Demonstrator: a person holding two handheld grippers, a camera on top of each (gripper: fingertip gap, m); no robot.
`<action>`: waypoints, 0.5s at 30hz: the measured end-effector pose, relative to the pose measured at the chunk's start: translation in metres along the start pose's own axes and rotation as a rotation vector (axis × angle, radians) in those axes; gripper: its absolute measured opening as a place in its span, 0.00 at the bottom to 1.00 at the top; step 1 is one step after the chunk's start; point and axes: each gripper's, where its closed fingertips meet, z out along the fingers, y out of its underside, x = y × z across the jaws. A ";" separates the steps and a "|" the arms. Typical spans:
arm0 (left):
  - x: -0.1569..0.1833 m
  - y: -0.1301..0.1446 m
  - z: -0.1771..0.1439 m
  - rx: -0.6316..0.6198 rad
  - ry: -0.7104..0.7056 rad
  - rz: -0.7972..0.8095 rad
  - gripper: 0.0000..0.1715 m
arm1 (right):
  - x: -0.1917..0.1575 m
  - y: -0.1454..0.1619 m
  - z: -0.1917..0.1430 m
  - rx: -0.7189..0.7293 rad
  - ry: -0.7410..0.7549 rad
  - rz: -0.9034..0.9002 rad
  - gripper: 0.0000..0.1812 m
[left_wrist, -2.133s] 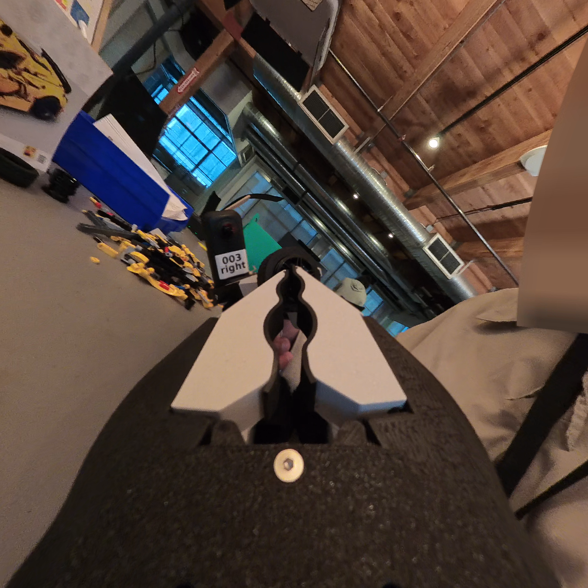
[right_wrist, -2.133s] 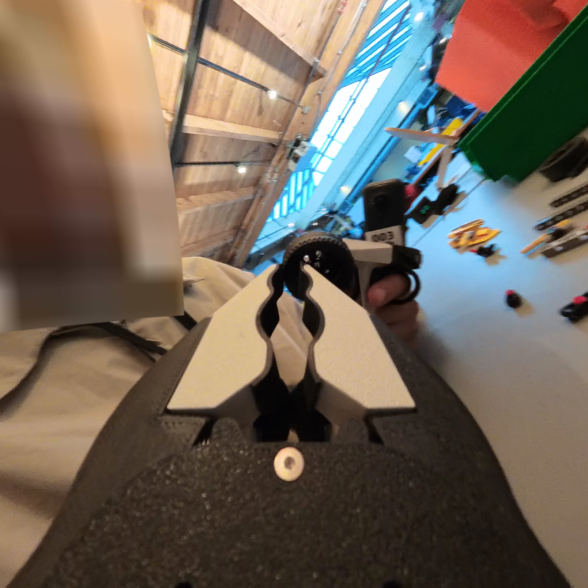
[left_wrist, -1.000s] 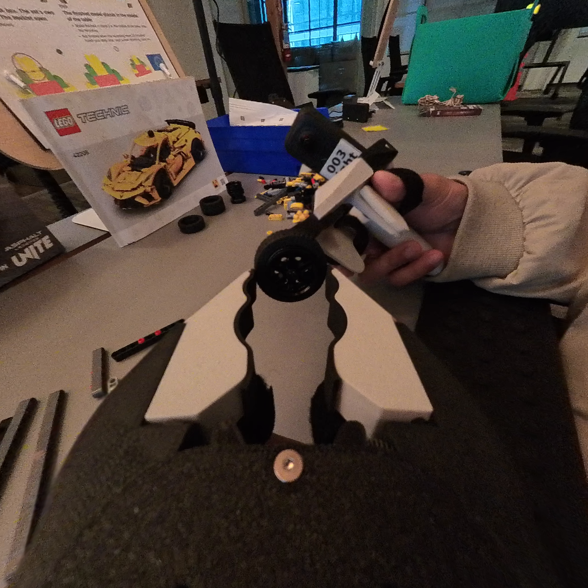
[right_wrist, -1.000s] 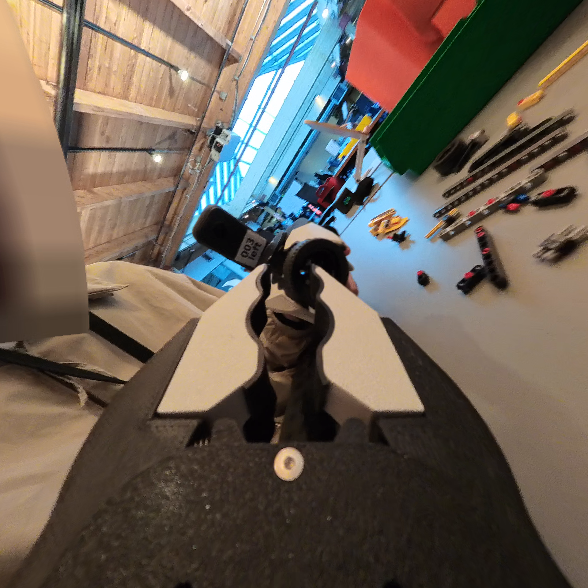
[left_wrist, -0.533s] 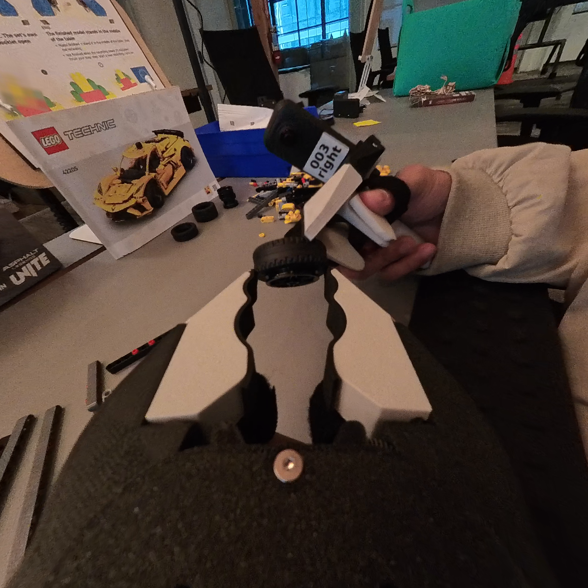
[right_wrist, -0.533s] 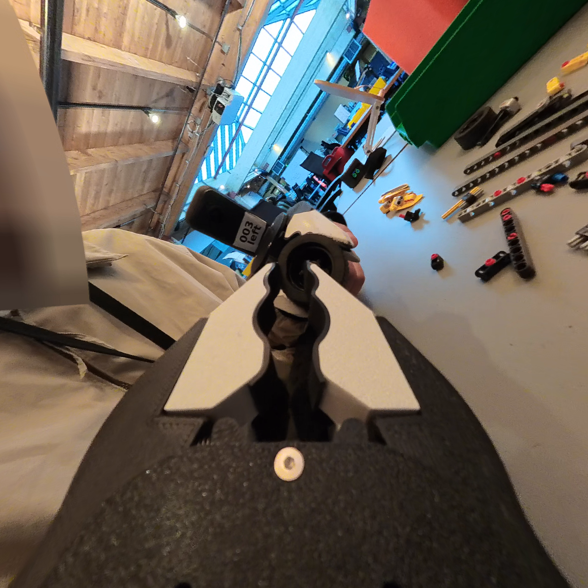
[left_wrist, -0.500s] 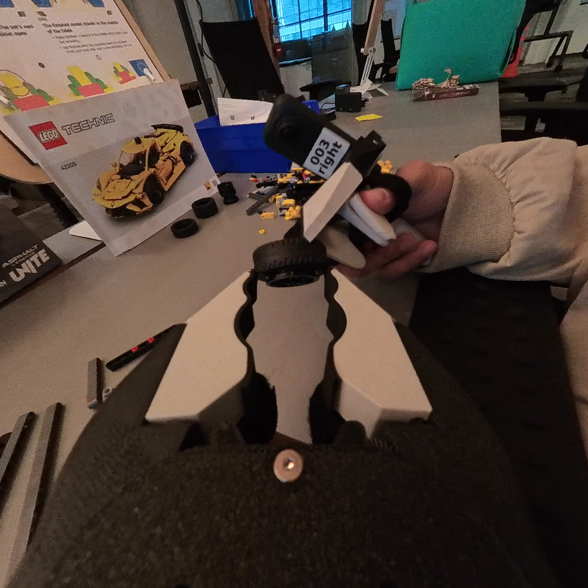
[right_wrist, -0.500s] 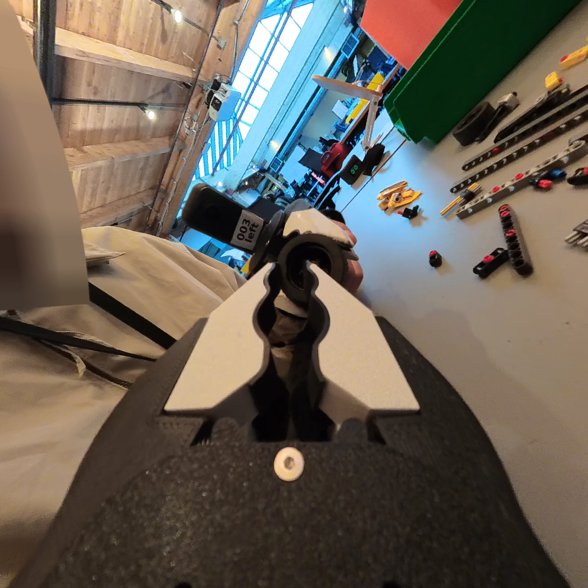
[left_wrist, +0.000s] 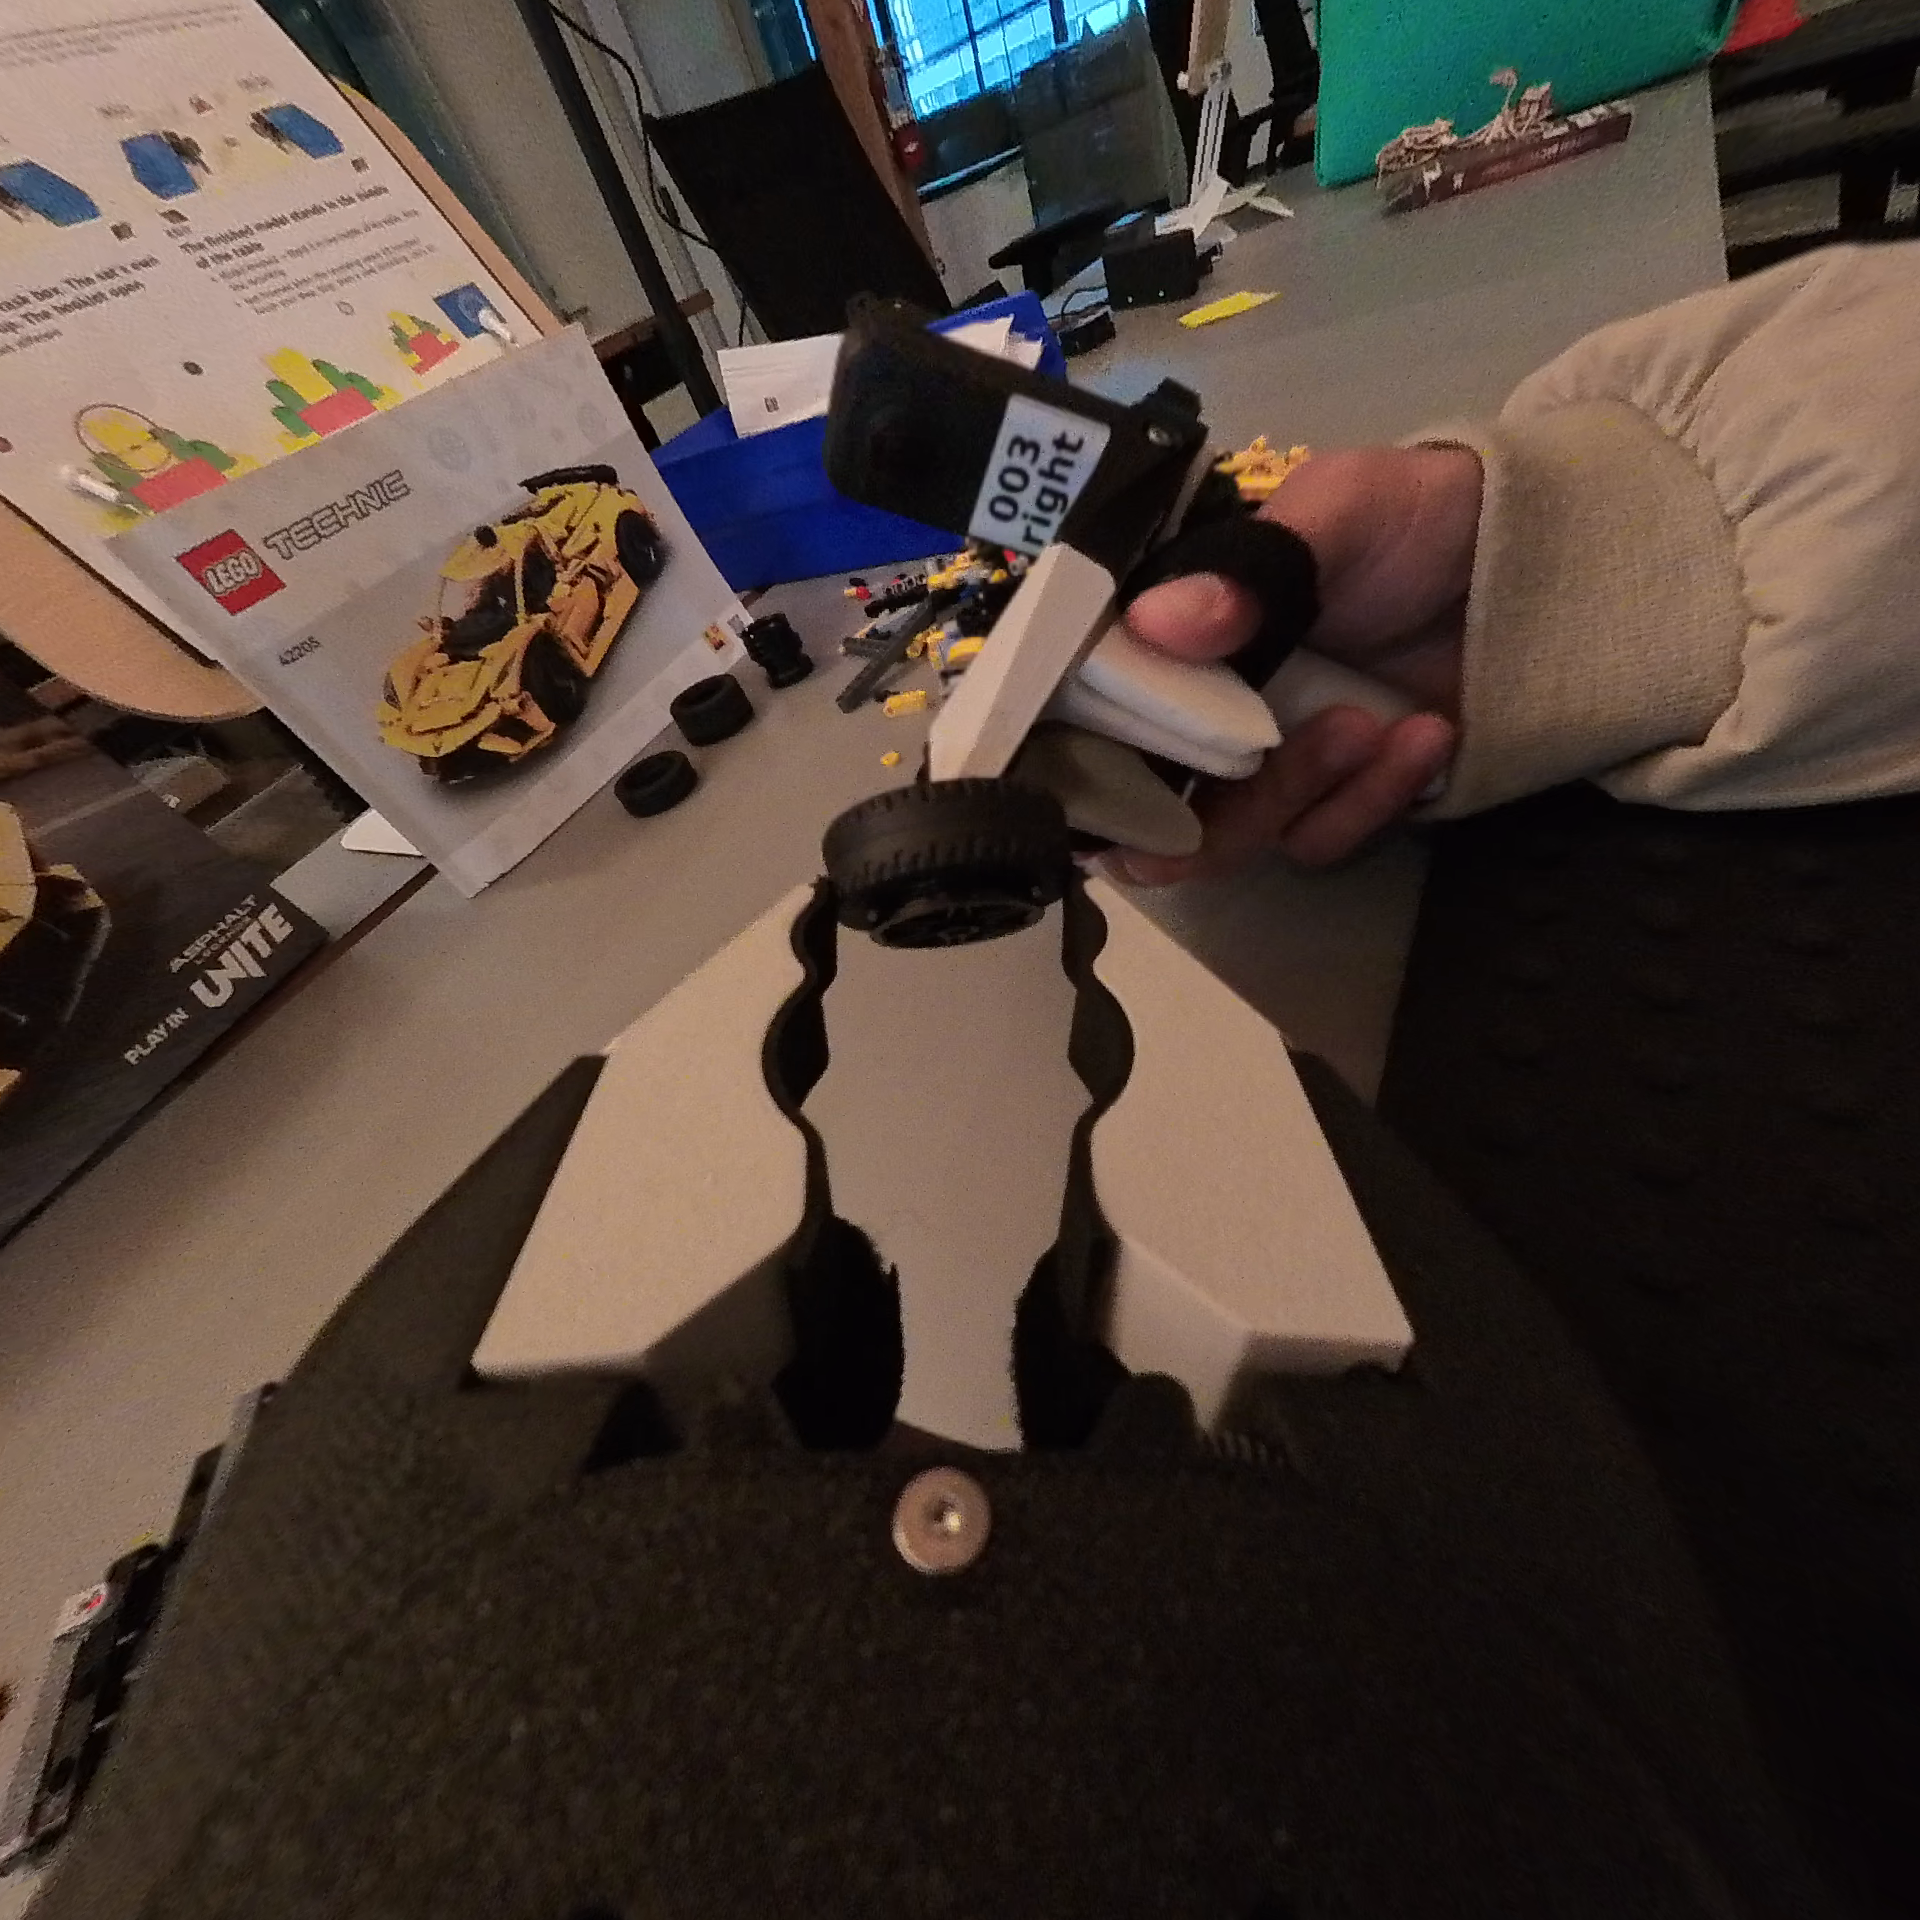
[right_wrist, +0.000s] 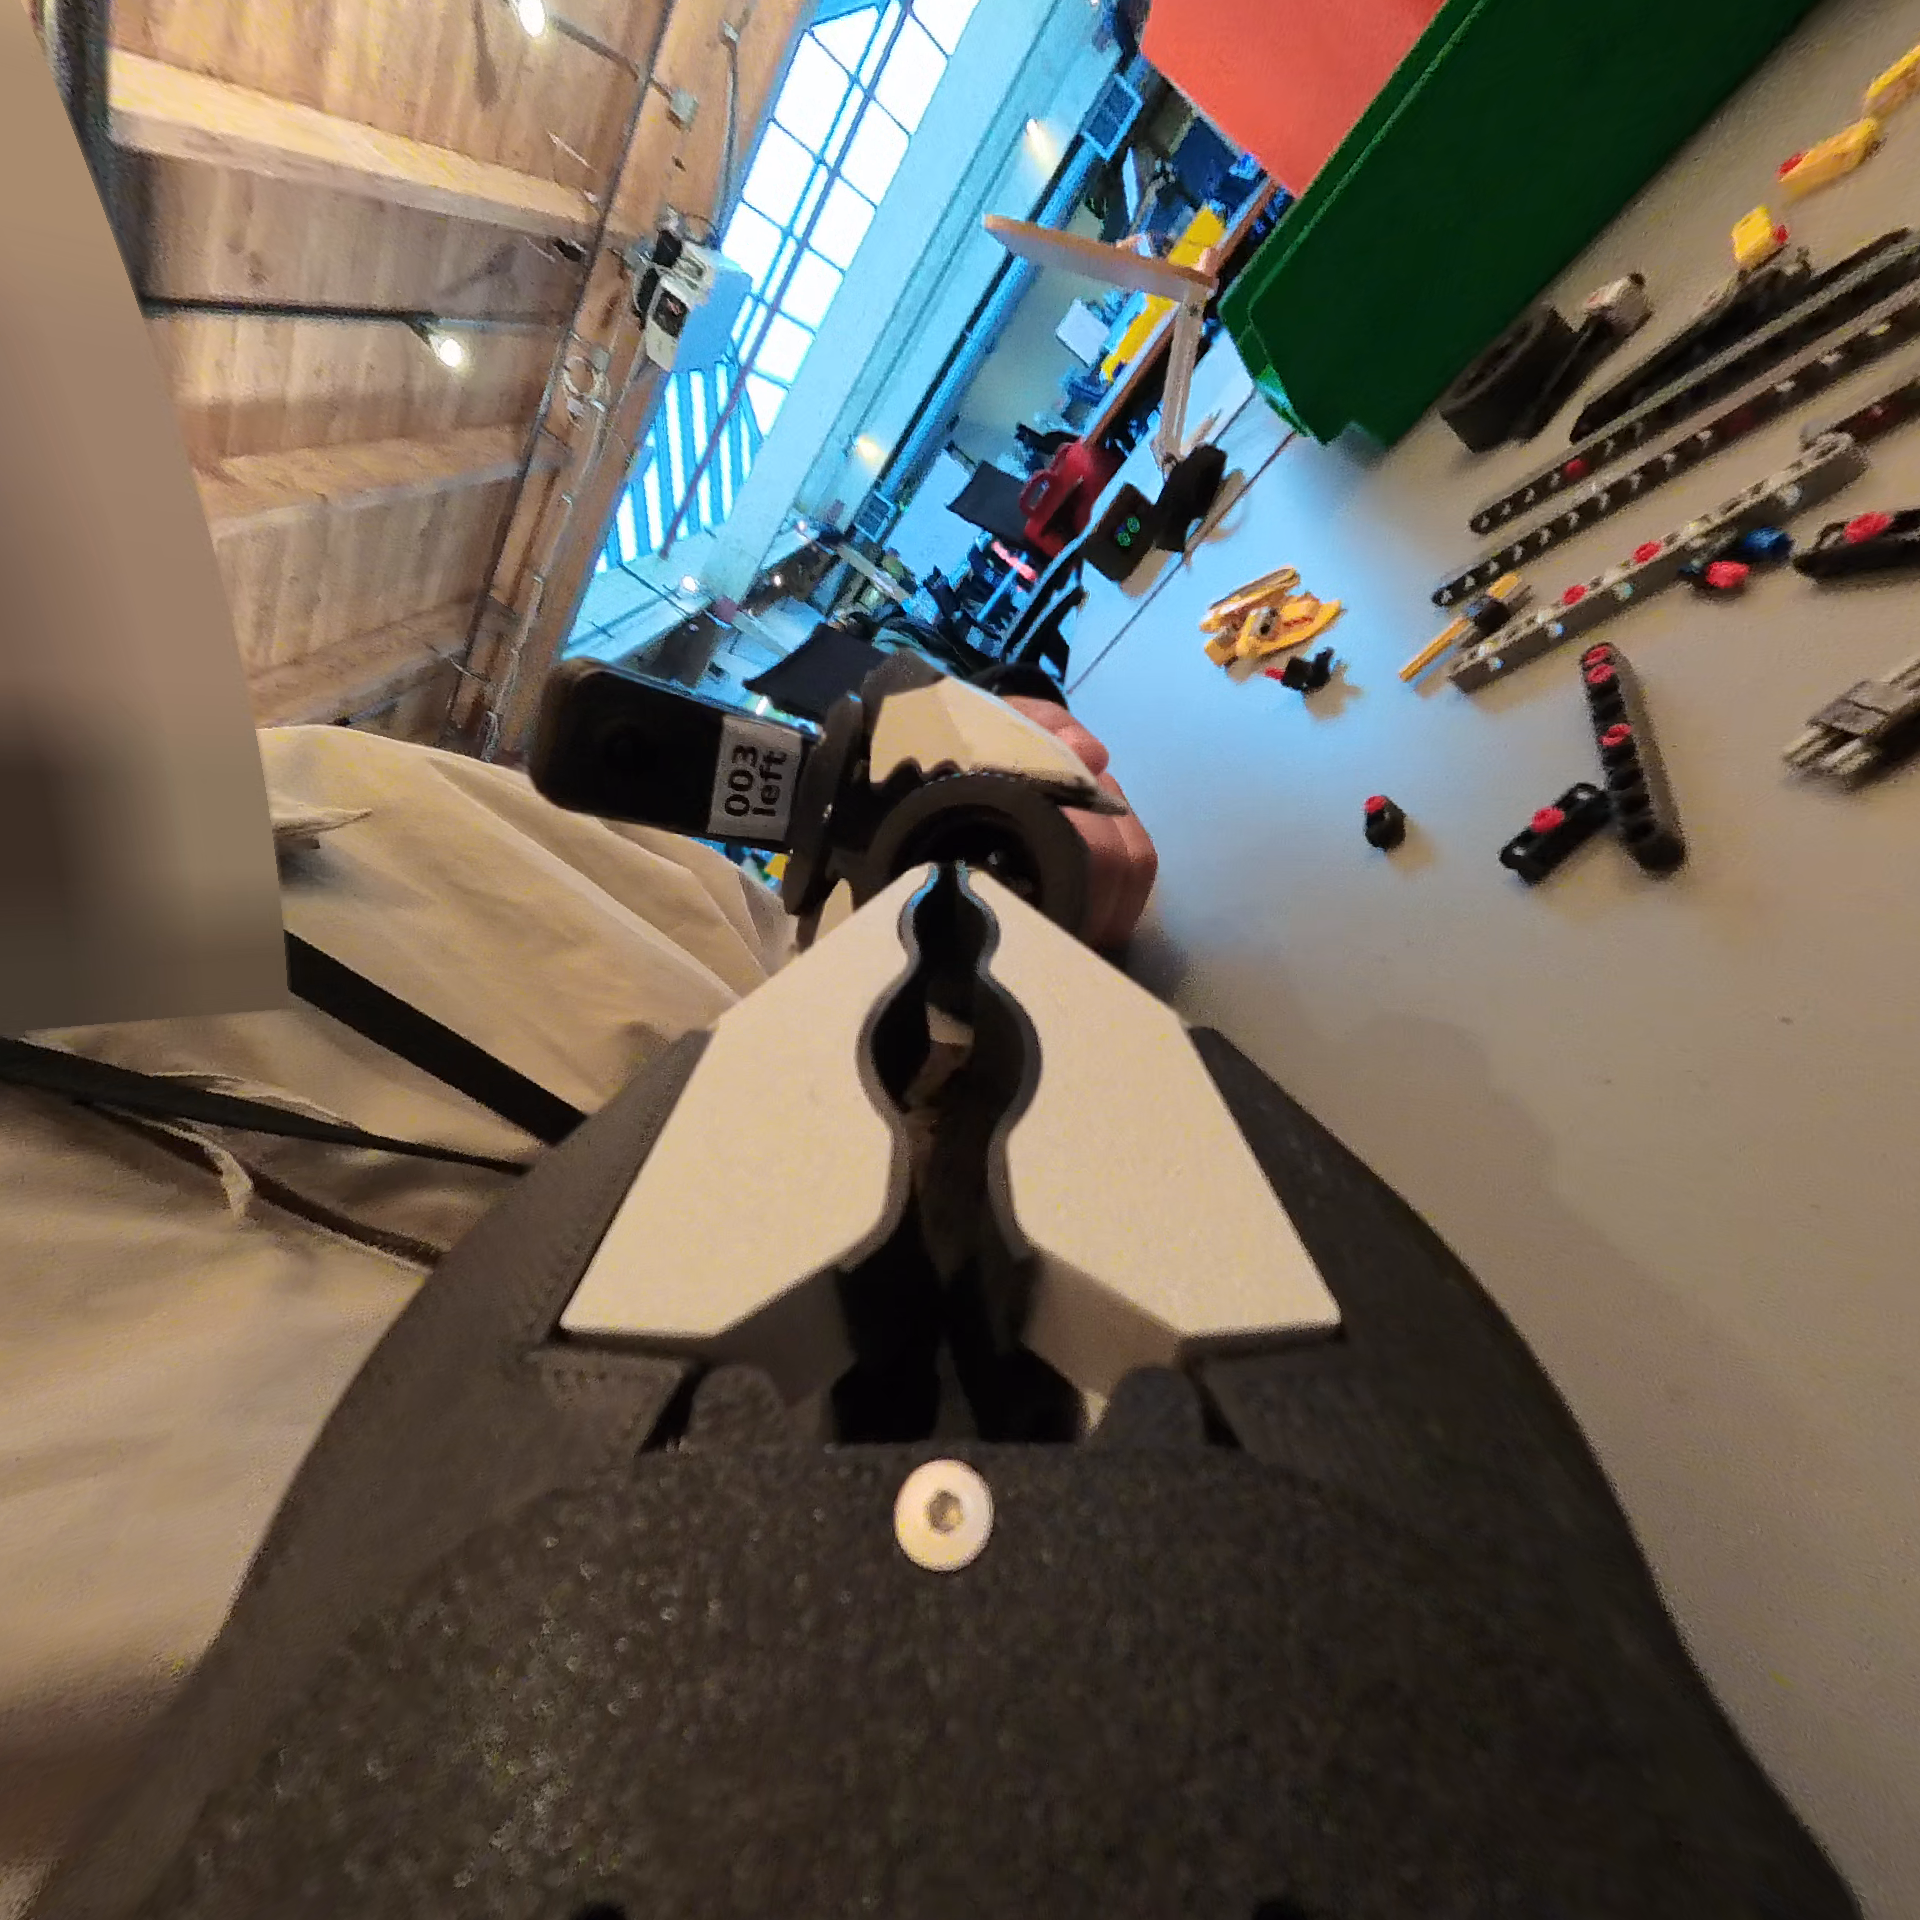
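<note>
You are seeing print on five items: white sticker (left_wrist: 1039, 488), second white sticker (right_wrist: 755, 795), yellow-car booklet (left_wrist: 457, 613), poster (left_wrist: 208, 260), dark box (left_wrist: 156, 987); wording not transcribed.

left gripper (left_wrist: 943, 914): clamps black wheel (left_wrist: 943, 847), frame centre | right gripper (left_wrist: 961, 774): tip at wheel, held by hand (left_wrist: 1340, 644) | booklet (left_wrist: 416, 592): upper left | loose tyres (left_wrist: 686, 743): beside booklet
</note>
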 end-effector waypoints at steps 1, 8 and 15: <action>0.000 0.000 0.000 -0.002 -0.008 0.021 0.26 | -0.002 -0.002 -0.004 0.006 -0.016 0.007 0.00; -0.004 -0.034 -0.019 0.236 0.034 -0.080 0.26 | -0.023 -0.011 -0.005 0.061 -0.163 0.034 0.21; 0.000 -0.005 -0.002 0.052 0.000 -0.031 0.26 | 0.006 0.003 0.002 -0.022 0.063 -0.019 0.11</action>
